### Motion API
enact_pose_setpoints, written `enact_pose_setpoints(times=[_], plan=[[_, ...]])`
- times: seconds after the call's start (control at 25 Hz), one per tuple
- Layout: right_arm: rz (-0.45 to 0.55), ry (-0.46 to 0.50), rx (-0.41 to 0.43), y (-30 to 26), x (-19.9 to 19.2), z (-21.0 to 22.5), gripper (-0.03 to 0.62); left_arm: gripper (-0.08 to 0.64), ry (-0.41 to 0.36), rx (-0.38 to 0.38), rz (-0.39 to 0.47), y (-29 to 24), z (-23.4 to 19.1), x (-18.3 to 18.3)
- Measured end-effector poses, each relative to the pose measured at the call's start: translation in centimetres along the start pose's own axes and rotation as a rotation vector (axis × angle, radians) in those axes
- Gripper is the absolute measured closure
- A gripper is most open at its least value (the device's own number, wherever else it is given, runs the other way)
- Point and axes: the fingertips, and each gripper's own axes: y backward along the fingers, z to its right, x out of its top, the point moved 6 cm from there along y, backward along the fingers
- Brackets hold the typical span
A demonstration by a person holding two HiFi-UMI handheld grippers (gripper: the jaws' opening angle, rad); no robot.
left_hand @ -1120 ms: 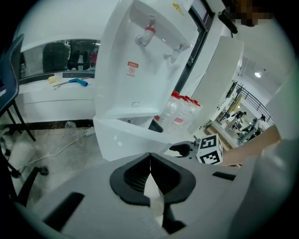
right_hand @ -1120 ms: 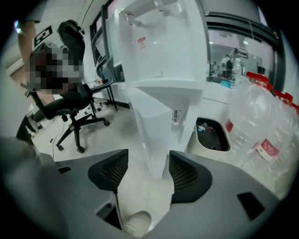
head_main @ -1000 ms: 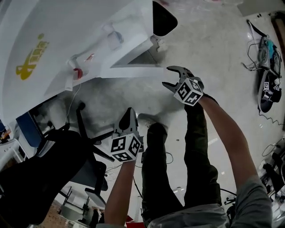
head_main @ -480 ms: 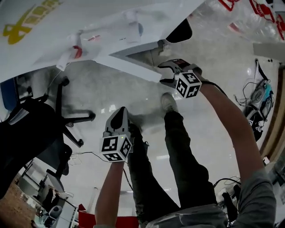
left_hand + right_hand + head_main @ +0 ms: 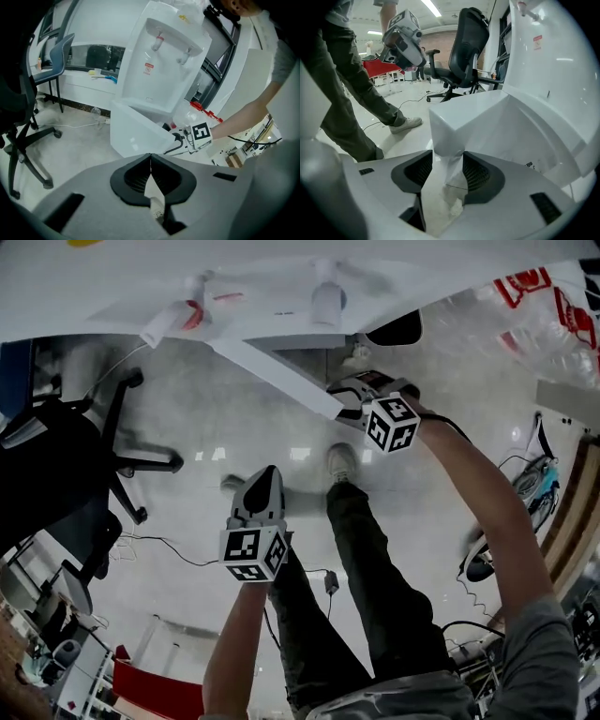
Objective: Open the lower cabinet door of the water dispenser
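the right gripper (image 5: 447, 164) is closing on just the free corner of the part-open lower cabinet door (image 5: 461, 124) under the dispenser (image 5: 159, 65); so thin a bite may slip when pulled; left gripper (image 5: 150, 161) pinched together, empty

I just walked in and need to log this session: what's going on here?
A person with a gripper in each hand is opening the lower cabinet door of a white water dispenser. The door stands partly swung out. The right gripper has the door's free corner between its jaws, which are closing and touch it on both sides. The left gripper hangs back, shut and empty.
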Motion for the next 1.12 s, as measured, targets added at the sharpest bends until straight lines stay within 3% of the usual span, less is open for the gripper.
enact_pose_setpoints(times=[0.52, 0.84, 1.12], plan=[[-0.001, -0.062, -0.031, -1.7, 2.1, -1.8, 0.417, 0.551, 0.135, 0.077, 0.033, 2.5, -1.4, -3.7], [-0.011, -0.129, -0.078, -4.4, 5.5, -4.4, 0.431, 0.551, 0.232, 0.136, 0.054, 4.5, -4.1, -5.8], [-0.017, -0.218, -0.15, -7.3, 9.4, -5.9, 0.439, 0.551, 0.263, 0.138, 0.066, 6.7, -7.4, -6.6]])
